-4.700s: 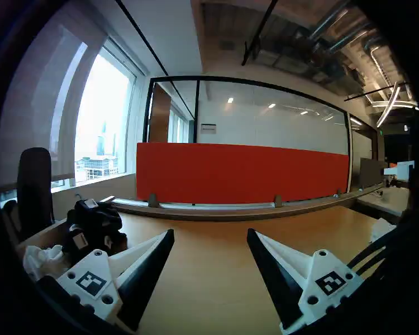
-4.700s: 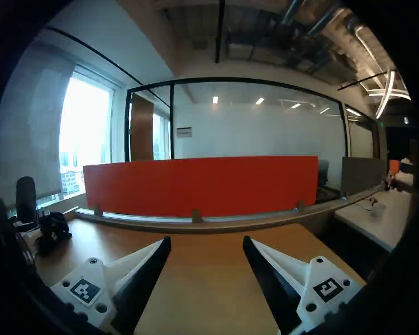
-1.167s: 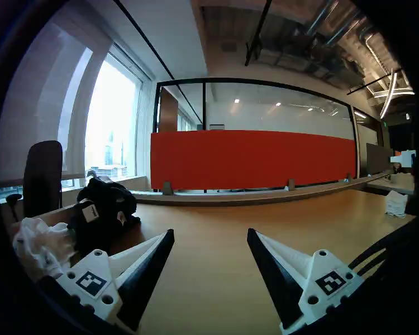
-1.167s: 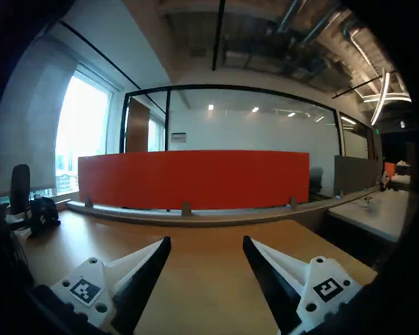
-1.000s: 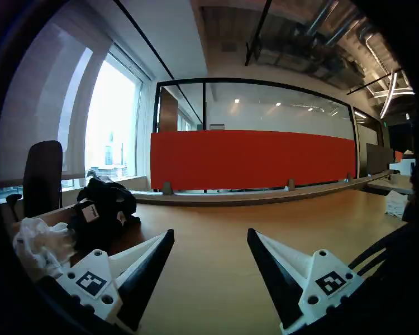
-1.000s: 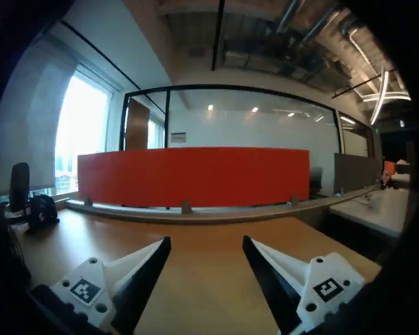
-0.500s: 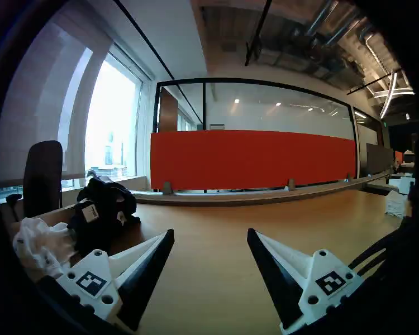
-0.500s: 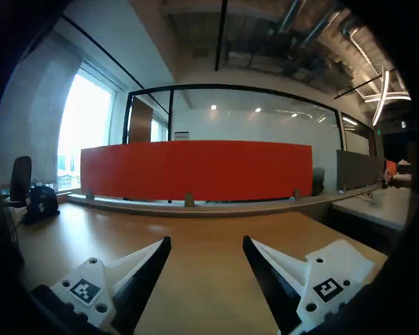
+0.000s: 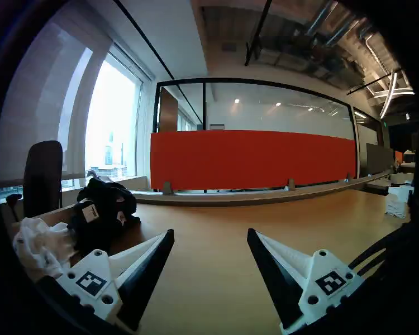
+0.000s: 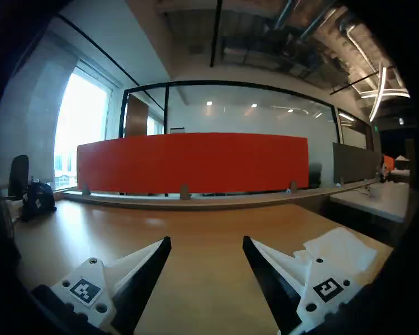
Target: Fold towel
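Observation:
A white towel [image 10: 343,248] lies bunched on the wooden desk [image 10: 209,234] near its right edge, just past my right gripper's right finger [image 10: 287,279]. My right gripper [image 10: 206,245] is open, low over the desk, with nothing between its fingers. In the left gripper view the same white towel [image 9: 398,202] lies far off at the right. My left gripper [image 9: 209,237] is open over bare wood [image 9: 220,223], holding nothing.
A black bag [image 9: 100,215] and a crumpled white plastic bag [image 9: 39,248] sit on the desk's left end, beside a dark office chair [image 9: 42,178]. An orange divider panel [image 9: 251,159] runs along the desk's far edge. A white desk [image 10: 377,204] stands at the right.
My right gripper has dropped lower toward the desk and swung so the white towel has come into sight by its right finger. The left gripper has stayed almost still.

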Tool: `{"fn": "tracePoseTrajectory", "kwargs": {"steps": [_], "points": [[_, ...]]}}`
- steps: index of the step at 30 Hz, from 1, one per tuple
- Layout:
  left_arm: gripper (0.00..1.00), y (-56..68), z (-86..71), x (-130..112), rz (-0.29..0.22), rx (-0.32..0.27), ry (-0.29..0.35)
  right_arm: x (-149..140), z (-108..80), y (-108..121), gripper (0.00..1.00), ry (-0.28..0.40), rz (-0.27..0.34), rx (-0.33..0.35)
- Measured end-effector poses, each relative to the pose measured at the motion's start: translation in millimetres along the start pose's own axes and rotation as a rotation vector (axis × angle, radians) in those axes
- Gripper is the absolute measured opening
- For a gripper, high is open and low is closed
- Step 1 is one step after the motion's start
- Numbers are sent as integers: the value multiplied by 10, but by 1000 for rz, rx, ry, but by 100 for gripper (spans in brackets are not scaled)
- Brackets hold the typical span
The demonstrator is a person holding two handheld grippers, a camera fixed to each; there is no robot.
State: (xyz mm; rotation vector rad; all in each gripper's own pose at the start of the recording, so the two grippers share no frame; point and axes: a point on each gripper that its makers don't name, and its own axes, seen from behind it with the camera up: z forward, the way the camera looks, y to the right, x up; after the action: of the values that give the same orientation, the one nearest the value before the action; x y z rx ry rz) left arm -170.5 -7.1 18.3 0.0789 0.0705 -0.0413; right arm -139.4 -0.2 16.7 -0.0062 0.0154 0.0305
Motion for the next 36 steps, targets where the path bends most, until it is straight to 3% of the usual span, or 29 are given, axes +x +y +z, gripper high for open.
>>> {"fn": "tracePoseTrajectory", "kwargs": {"steps": [36], "points": [[97,-1,0,6,0,0,0,26,-60,-93,100,21,-10,15]]}}
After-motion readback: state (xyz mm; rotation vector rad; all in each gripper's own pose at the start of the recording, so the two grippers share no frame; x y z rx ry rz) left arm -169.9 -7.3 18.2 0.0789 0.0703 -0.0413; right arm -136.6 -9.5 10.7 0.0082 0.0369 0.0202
